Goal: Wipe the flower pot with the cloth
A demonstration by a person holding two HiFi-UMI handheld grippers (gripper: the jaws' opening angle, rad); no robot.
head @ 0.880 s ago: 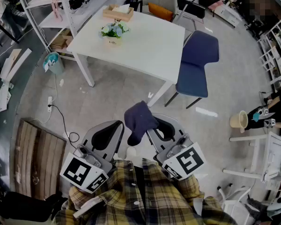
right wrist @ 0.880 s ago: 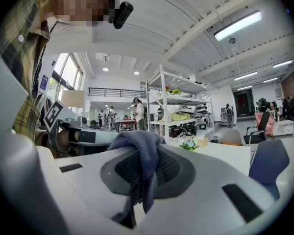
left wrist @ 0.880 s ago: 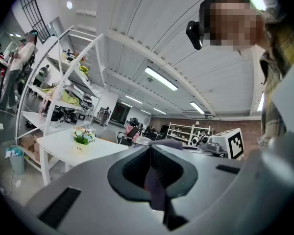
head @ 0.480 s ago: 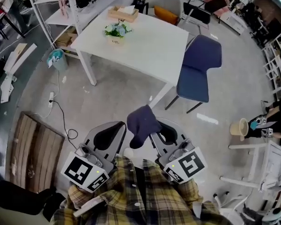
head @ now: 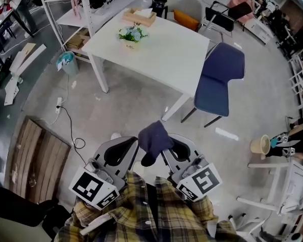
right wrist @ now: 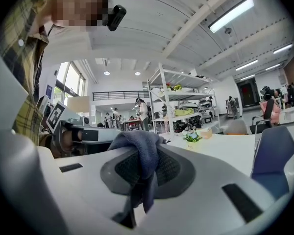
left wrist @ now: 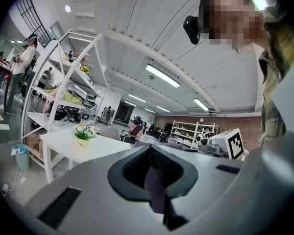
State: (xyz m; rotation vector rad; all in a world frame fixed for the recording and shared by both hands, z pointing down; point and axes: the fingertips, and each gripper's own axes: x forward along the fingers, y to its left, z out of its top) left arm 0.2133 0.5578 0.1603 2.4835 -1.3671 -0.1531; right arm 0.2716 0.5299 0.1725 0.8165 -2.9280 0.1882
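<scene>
A small flower pot (head: 131, 36) with white and blue blooms stands on the white table (head: 161, 52), far ahead of both grippers. It also shows as a small flower pot (left wrist: 83, 133) in the left gripper view and a distant flower pot (right wrist: 192, 137) in the right one. My right gripper (head: 171, 144) is shut on a dark blue cloth (head: 152, 136), which drapes over its jaws as a bunched cloth (right wrist: 142, 160). My left gripper (head: 123, 144) is held beside it, jaws shut on nothing.
A blue chair (head: 219, 77) stands at the table's right corner. A wooden tissue box (head: 139, 17) lies at the table's far end. White shelving (head: 76, 4) is left of the table. A wooden pallet (head: 38, 160), a floor cable (head: 68, 125) and a beige bucket (head: 260, 145) flank me.
The table, pot and chair have drifted a little right and down in view. Both grippers keep their pose, with the cloth still clamped. A shoe tip now shows by the left gripper.
</scene>
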